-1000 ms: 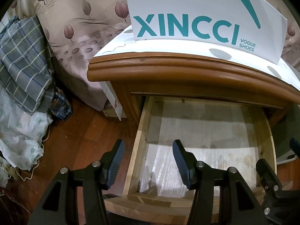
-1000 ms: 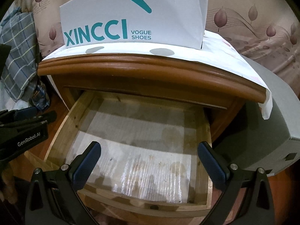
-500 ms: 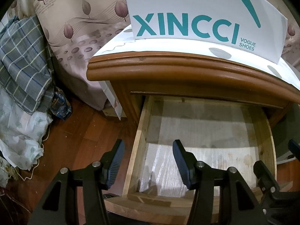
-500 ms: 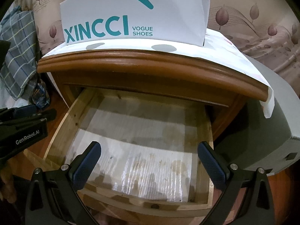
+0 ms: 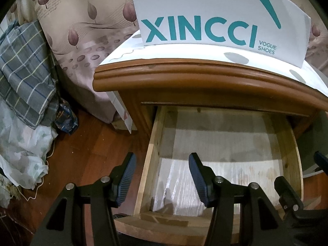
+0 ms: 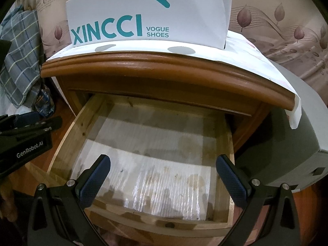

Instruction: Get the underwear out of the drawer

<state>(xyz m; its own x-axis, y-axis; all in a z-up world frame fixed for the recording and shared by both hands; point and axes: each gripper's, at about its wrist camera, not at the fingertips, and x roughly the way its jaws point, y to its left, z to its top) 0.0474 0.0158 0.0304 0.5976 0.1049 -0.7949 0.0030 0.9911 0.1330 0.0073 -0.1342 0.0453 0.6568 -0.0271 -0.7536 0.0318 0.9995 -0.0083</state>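
Observation:
The nightstand's wooden drawer (image 5: 295,153) (image 6: 67,139) stands pulled out. Only a pale, stained liner (image 6: 155,164) lies on its bottom. No underwear shows in either view. My left gripper (image 5: 162,164) hovers over the drawer's left wall, open, with nothing between its blue pads (image 5: 197,176). My right gripper (image 6: 163,160) hangs above the drawer's front half, open wide and holding nothing. The left gripper's body (image 6: 20,139) appears at the left edge of the right wrist view. Part of the right gripper (image 5: 287,188) shows at the right edge of the left wrist view.
A white XINCCI shoe box (image 6: 147,16) sits on the nightstand top (image 6: 164,67), on a white cloth. Checked fabric (image 5: 22,67) and pale bedding (image 5: 22,147) pile up on the left over the wooden floor (image 5: 82,147). A grey box (image 6: 297,139) stands to the right.

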